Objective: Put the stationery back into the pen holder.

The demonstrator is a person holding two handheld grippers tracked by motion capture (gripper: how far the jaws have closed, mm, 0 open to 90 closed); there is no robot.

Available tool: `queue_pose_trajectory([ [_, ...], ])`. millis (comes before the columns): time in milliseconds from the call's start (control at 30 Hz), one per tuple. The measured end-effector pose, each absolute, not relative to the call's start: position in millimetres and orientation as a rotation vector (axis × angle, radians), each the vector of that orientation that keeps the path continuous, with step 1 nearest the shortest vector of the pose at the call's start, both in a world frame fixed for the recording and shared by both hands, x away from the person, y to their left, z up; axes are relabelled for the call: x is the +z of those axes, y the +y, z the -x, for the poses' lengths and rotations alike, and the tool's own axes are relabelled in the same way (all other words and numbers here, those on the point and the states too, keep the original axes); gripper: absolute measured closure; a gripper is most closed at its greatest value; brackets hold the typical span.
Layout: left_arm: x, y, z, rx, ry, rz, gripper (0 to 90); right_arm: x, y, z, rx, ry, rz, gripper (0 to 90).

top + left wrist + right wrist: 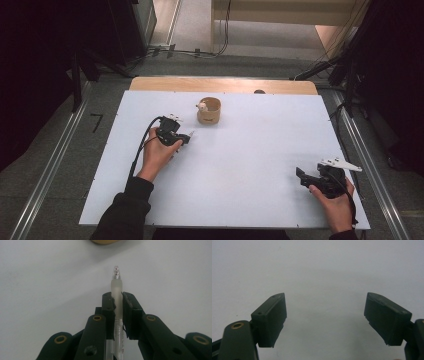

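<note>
Clamping a clear pen (117,287) — lower barrel hidden — left gripper (117,302), right gripper (325,315) fingers apart.

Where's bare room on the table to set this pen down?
Bare patches: the wide middle between the left claw and the right claw, and the far right beyond the wooden cup. It is crowded only where the pen nears that cup.

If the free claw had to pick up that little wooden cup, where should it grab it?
Probably by the rim: the wooden cup stands upright and open-topped, so the open right claw could come from above, one jaw inside the wall, away from the white thing inside.
</note>
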State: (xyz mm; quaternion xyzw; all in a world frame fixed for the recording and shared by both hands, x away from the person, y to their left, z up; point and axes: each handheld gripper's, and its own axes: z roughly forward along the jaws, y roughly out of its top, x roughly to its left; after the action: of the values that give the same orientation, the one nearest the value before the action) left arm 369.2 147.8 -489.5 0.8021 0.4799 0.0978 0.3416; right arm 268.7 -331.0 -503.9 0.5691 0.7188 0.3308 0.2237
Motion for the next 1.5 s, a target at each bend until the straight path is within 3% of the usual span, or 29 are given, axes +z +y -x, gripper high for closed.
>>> queue_pose_trajectory([
  [1500, -467, 139, -372, 0.281, 1.190, -1.902, 81.0, -504, -330, -270, 0.917, 1.996, -1.559, 16.5],
])
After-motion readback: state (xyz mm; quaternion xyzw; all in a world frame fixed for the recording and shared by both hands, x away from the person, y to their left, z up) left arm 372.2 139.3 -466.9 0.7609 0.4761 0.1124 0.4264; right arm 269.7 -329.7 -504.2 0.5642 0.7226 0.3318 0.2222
